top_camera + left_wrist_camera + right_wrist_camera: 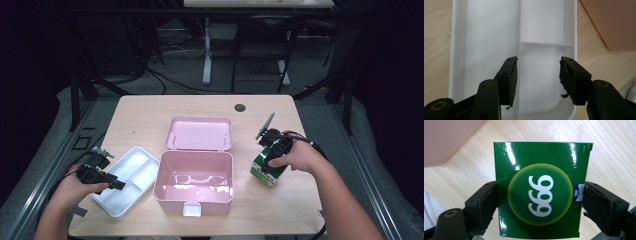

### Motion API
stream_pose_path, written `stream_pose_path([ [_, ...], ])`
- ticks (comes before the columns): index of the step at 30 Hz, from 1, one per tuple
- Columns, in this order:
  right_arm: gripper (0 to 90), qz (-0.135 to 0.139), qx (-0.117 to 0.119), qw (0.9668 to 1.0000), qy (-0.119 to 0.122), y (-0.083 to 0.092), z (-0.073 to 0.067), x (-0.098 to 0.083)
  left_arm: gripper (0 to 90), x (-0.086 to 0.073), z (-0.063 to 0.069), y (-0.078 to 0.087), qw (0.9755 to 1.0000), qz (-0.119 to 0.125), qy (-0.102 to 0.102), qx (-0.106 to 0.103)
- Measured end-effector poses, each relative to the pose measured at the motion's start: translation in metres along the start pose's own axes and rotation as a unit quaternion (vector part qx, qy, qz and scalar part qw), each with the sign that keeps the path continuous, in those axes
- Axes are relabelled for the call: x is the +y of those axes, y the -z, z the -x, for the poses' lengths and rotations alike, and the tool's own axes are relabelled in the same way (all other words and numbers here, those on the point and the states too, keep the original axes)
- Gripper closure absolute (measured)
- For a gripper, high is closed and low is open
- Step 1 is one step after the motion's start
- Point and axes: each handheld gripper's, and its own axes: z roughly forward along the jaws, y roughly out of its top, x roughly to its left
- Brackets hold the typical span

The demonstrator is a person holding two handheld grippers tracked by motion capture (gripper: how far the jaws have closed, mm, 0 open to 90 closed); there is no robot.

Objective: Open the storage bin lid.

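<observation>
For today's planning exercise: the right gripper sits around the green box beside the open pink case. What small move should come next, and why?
Probably lift the glossy green cardboard box slightly off the light wooden table. The right gripper has its fingers pressed against both sides, so the box seems gripped, and the open pink plastic case beside it has room.

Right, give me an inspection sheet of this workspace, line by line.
Surface: light wooden table, a dark round hole near its far edge.
Job's things: green box marked 999, standing on the table right of the pink case; the case is open, lid laid back, nothing seen inside. White divided tray left of the case, compartments bare.
Clutter: nothing seen.
Grippers: right gripper has its jaws against both sides of the green box. Left gripper is open over the tray, holding nothing.
Cables: a black cable trails from the right gripper; more lie on the floor beyond.
Surroundings: dark room, desk legs behind the table.
</observation>
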Motion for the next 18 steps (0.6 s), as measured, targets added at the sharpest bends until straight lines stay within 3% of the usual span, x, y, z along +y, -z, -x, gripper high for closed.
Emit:
stream_pose_path([
  [3, 16.7, 0.013, -0.008, 0.9996, 0.023, 0.007, -0.005, 0.003, 48.7, 0.000, 0.000, 0.000, 1.0000, 0.001, 0.001, 0.000],
  [10, 16.8, -0.009, -0.007, 0.9941, 0.107, 0.020, -0.017, 0.009, 48.7, 0.000, 0.001, 0.000, 1.0000, -0.001, 0.000, 0.000],
  [14, 16.8, -0.010, -0.011, 0.9871, 0.159, 0.025, -0.023, 0.010, 48.7, 0.000, 0.001, 0.000, 1.0000, 0.000, -0.001, 0.000],
  [18, 16.7, 0.005, -0.010, 0.9777, 0.210, 0.030, -0.030, 0.010, 48.7, 0.000, 0.000, 0.001, 1.0000, 0.001, 0.001, 0.000],
])
